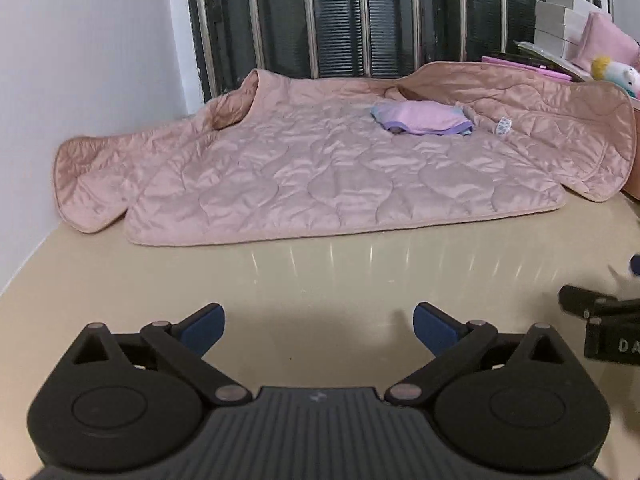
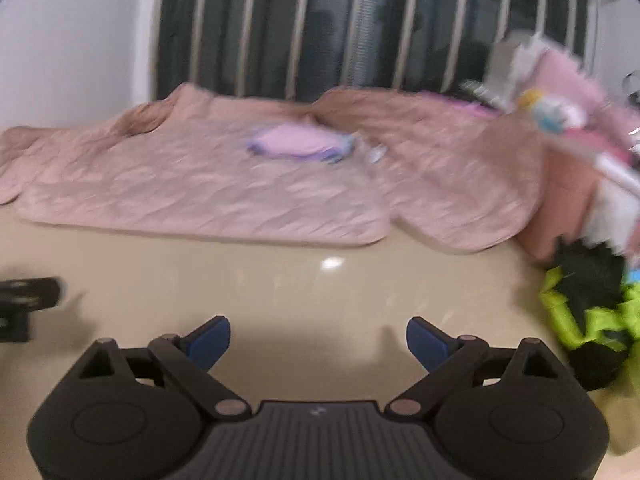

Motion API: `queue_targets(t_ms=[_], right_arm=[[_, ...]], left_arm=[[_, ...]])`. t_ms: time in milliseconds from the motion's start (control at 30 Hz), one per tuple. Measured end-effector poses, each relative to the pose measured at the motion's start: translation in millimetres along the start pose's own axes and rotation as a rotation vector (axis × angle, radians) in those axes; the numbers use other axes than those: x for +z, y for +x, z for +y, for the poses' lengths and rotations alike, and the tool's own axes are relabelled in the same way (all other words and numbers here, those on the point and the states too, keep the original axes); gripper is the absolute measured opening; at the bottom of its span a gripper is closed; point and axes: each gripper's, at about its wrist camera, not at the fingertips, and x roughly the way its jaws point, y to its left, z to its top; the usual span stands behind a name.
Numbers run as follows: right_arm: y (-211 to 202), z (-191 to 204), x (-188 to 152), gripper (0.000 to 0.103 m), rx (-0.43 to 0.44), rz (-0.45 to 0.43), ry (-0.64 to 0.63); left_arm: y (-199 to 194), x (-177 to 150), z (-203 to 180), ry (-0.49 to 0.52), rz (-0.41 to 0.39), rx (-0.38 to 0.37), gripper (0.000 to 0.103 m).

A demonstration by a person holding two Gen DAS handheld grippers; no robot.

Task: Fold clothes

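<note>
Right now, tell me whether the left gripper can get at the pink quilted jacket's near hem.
Probably yes: the left gripper is open, and only bare table lies before the pink quilted jacket.

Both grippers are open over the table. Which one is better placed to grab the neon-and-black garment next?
Right gripper: the neon-and-black garment lies just beside it; the left wrist view doesn't show it.

Soft indoor light; glare on table (image 2: pixel 330 264); right view motion-blurred, perhaps moving.
</note>
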Motion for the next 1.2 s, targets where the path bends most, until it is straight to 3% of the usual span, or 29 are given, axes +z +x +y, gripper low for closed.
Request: queue_targets(t_ms=[167, 300, 667, 1033, 1200], right_arm=[[7, 7, -2, 0.096, 0.033, 0.02, 0.028], [9, 11, -4, 0.101, 0.007, 0.011, 0.051], [13, 13, -1, 0.103, 0.028, 0.022, 0.058], [12, 15, -1, 0.103, 0.048, 0.021, 0.048], [10, 16, -4, 0.103, 0.056, 0.012, 0.037]], left_arm=[[9, -6, 1, 0.021, 0.005, -0.005, 0.103], [15, -6, 8, -0.078, 0.023, -0.044, 0.103], [14, -9, -1, -0.027, -0.002, -0.112, 0.102], [7, -17, -1, -0.065, -0.029, -0.073, 0.102], [15, -8, 2, -0.064, 0.0, -0.078, 0.102]])
